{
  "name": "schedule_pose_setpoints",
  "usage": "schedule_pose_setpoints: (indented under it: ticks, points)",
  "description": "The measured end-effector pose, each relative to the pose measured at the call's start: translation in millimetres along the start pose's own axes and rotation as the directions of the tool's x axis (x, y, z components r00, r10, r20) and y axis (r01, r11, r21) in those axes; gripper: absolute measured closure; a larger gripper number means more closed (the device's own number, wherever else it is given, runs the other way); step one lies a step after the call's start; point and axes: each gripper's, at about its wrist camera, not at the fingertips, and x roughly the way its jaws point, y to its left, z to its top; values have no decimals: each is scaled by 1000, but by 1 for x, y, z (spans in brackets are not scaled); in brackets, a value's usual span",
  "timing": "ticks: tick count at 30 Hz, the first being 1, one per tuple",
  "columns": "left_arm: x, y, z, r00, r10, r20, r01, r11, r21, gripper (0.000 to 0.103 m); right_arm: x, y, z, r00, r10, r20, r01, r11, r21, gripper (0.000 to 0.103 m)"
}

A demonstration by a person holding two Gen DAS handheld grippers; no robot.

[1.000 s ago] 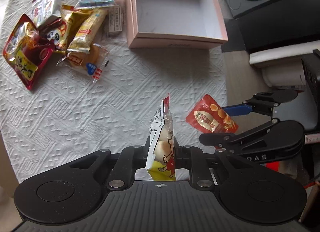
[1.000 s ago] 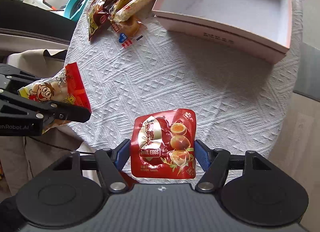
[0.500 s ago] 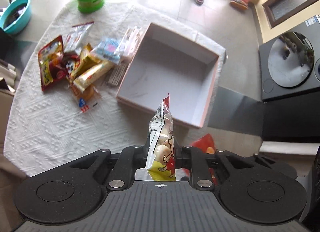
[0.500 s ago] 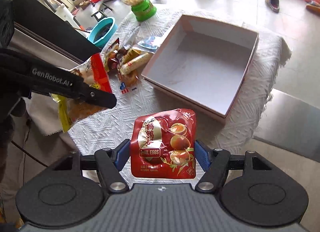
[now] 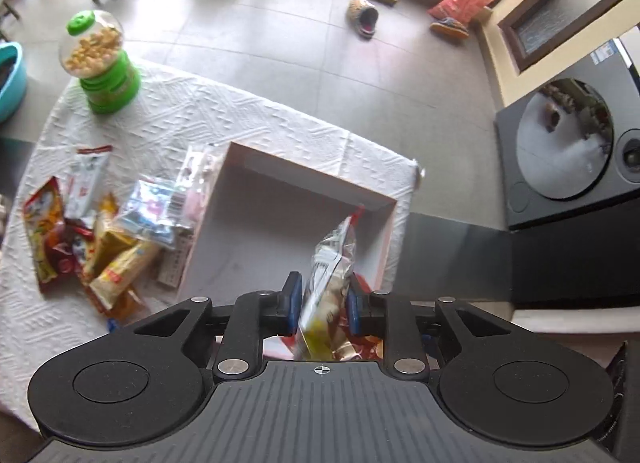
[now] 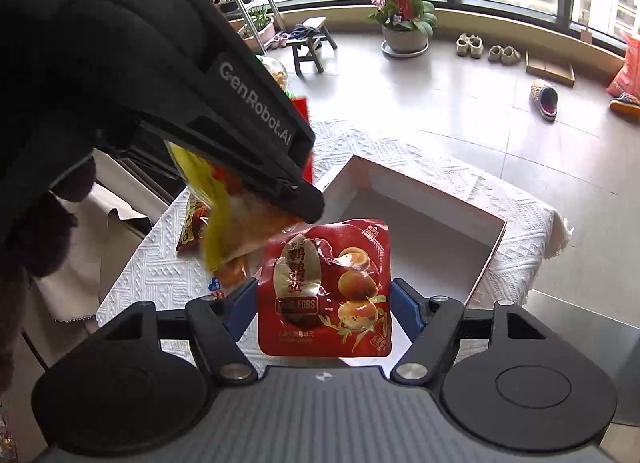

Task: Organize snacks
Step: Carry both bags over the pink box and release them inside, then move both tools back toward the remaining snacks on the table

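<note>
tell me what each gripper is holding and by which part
Both jaws are opening. The left gripper has a clear snack bag between its pads by the lower half; the right gripper frames the red egg pouch by its side edges.

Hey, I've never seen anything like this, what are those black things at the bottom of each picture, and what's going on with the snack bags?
Those are hand-held grippers, one in each of a person's hands, each carrying a camera that looks along its two fingers. The left gripper is opening; a clear and yellow snack bag hangs between its fingers above the white box. The right gripper is opening too, with a red quail egg packet between its fingers. More snacks lie on the white tablecloth beside a green candy dispenser.
</note>
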Motion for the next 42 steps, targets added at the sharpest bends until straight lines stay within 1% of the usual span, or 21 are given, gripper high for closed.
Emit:
schedule_pose_setpoints:
  ticks: [3,5,7,10,13,15,19,20,22,23,25,26,29,30,31,32,34,36,37,40,42]
  points:
    - [21,15,9,999,-32,7,32,999,19,74,20,-21,-6,999,-18,36,16,998,68,31]
    - [36,35,15,997,-78,-11,78,997,23,74,38,-24,-12,996,-89,31,85,991,105,31]
    - [53,60,24,991,-125,-53,127,991,34,74,58,-17,-16,988,-152,14,149,983,110,31]
    - [76,102,41,981,-185,-56,190,975,111,74,91,0,-18,973,-232,-3,230,964,131,31]
    - [73,144,48,985,-173,10,169,972,165,74,126,17,-13,950,-307,-54,311,926,213,31]
    - [67,171,50,990,-135,30,129,977,168,74,145,26,-10,940,-325,-106,342,891,300,31]
    - [65,204,63,997,-71,34,63,981,184,74,154,46,-18,936,-319,-146,350,826,441,31]
    - [71,207,68,997,-74,17,70,982,174,74,152,50,-23,939,-309,-148,342,816,466,31]
    - [81,204,74,993,-115,-17,116,983,143,74,150,57,-29,944,-290,-155,329,817,475,32]
    - [88,201,78,991,-131,-15,132,982,133,74,150,60,-31,943,-294,-157,333,824,458,32]
    - [97,185,82,993,-119,21,115,983,143,74,148,63,-32,938,-307,-159,346,841,416,32]
    - [106,174,84,995,-98,28,93,984,151,74,145,62,-33,938,-308,-159,347,848,402,32]
    - [134,142,84,999,-20,-44,29,979,201,74,128,57,-34,932,-328,-158,363,853,374,32]
    - [140,133,81,999,6,-49,6,971,241,72,122,56,-36,931,-333,-151,365,855,368,32]
    - [143,124,78,998,39,-43,-25,957,290,73,115,57,-39,931,-337,-142,366,860,356,32]
    - [145,116,73,997,80,-12,-71,935,349,73,110,57,-43,930,-340,-137,367,863,346,32]
    - [146,113,71,994,108,24,-108,914,391,72,104,60,-49,928,-350,-123,371,873,315,32]
    - [146,122,74,996,86,18,-86,925,370,67,103,63,-52,918,-375,-127,396,875,278,32]
    - [147,128,74,998,65,5,-63,932,358,67,101,66,-54,920,-372,-126,392,877,276,32]
    - [147,132,73,1000,21,-2,-19,924,383,67,96,75,-59,953,-285,-106,304,901,309,32]
    - [149,133,77,1000,-7,2,6,921,390,66,102,86,-63,966,-236,-108,258,918,300,32]
